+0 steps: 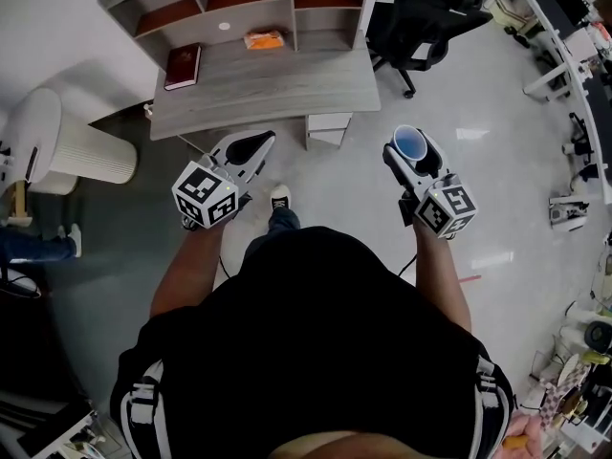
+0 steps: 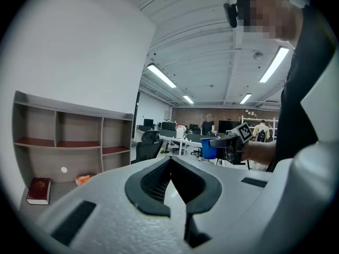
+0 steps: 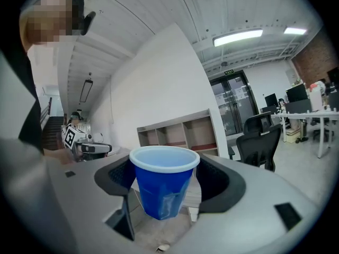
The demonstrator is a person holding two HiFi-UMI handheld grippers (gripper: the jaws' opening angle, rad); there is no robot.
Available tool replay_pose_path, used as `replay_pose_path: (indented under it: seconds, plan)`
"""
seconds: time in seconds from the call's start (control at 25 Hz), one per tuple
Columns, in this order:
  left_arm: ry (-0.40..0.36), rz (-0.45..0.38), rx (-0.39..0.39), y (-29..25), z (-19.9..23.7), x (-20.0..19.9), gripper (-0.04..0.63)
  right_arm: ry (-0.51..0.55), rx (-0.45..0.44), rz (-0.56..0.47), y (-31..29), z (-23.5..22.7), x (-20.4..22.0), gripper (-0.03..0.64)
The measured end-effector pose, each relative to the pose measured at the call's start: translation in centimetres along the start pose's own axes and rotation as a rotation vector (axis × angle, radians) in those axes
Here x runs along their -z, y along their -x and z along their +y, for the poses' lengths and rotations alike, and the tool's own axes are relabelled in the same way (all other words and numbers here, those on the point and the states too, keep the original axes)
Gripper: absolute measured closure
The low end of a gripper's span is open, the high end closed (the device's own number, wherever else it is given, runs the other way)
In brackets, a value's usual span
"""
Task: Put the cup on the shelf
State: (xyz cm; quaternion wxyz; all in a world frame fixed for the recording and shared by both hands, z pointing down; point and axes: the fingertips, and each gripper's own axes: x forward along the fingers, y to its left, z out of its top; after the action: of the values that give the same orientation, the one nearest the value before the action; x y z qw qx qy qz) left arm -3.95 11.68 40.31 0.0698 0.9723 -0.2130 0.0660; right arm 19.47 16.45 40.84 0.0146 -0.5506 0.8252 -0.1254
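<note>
Cup (image 1: pixel 409 143): one, blue, upright, mouth open upward; located right of centre in the head view, clamped between the jaws of the right gripper (image 1: pixel 413 161); in the right gripper view the cup (image 3: pixel 163 180) sits at lower centre, both jaws pressed against its sides with its wall creased at the grip; right gripper (image 3: pixel 164 168) held in the air above the floor, well apart from the shelf (image 1: pixel 239 8) at upper centre. Left gripper (image 1: pixel 251 151): left of centre, jaws together, nothing between them. Grippers: two. Shelf: one unit, three columns in two tiers. Desk surface (image 1: pixel 258 84) below it carries one dark red book (image 1: pixel 183 66) and one orange packet (image 1: pixel 264 39). One black office chair (image 1: pixel 421 22) stands right of the shelf.
</note>
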Motion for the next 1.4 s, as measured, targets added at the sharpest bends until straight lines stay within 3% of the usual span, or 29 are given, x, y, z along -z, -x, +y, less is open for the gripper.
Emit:
replay_pose_path:
  seconds: [0.64,1.4]
  plan:
    - [0.013,0.009,0.091,-6.9,12.0,-1.9,0.578,-0.006,0.045,0.009,-12.3,-3.5,-2.6,0.27]
    - [0.054,-0.01,0.112,-6.8,25.9,-4.0,0.578,0.016,0.06,0.021,-25.3,-3.0,-6.3,0.27]
